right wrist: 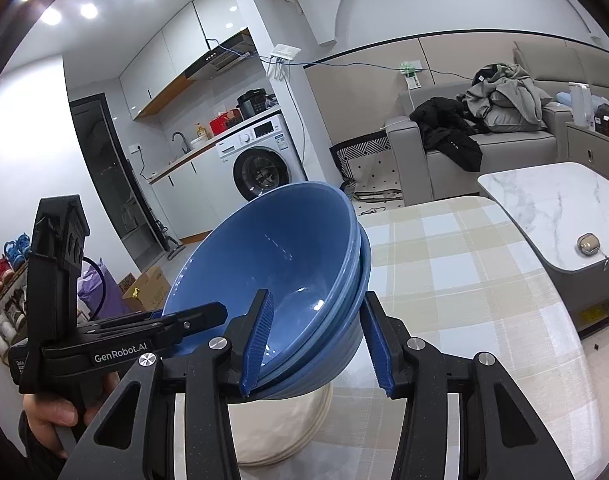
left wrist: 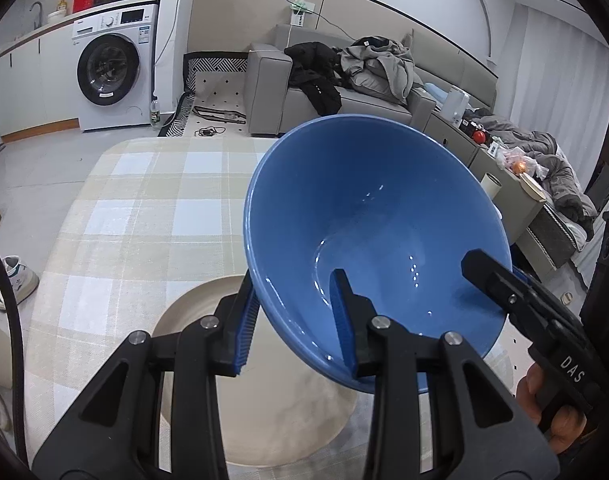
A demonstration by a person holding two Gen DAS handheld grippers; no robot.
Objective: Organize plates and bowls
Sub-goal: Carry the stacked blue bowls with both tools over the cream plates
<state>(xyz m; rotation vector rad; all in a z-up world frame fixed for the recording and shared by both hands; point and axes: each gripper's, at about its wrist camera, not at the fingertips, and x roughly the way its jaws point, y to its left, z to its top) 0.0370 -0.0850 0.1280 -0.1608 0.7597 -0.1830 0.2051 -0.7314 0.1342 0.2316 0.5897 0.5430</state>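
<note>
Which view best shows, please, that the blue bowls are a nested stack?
The right wrist view: the blue bowls show layered rims and outer walls there. The left wrist view looks into the top bowl, so the stack reads as one bowl.

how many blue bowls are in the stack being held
3 by the rims in the right wrist view: blue bowls nested together, tilted, held above the cream plates by the left claw and right claw. More may hide inside.
</note>
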